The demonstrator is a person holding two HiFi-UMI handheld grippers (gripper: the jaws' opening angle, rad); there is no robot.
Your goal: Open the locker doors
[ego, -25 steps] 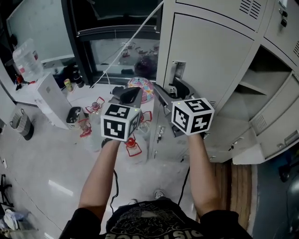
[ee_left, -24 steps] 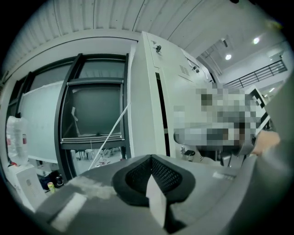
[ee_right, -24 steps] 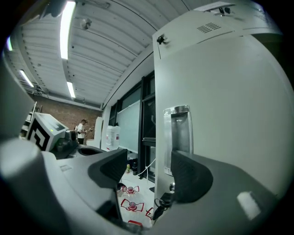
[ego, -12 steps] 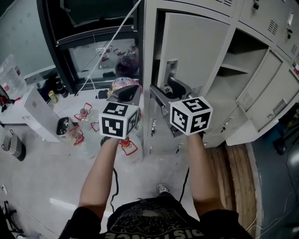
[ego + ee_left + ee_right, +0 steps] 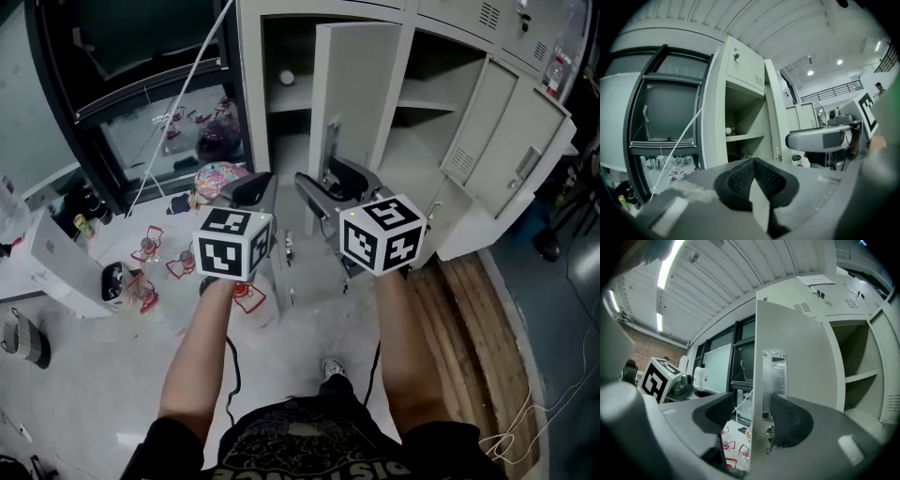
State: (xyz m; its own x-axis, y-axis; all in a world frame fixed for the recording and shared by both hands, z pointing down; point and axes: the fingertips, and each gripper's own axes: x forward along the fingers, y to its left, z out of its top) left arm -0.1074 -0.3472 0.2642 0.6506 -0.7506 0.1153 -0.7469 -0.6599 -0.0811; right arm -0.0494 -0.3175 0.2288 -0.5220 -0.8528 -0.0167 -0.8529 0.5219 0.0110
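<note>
The right gripper (image 5: 330, 184) fingers closing astride the swung-out door (image 5: 361, 84) edge, one finger not touching, the left gripper (image 5: 255, 190) fingers staying together, empty

Cream locker door (image 5: 361, 94), black-and-white squared marker cube (image 5: 382, 234), black mesh-textured fingers (image 5: 790, 420).

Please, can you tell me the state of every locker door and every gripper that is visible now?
Left gripper: shut, empty.
Right gripper: open; its jaws have just been closing, with the edge of the middle door between them.
Middle door: swung open.
Far right door: open.
Upper door: shut.
</note>
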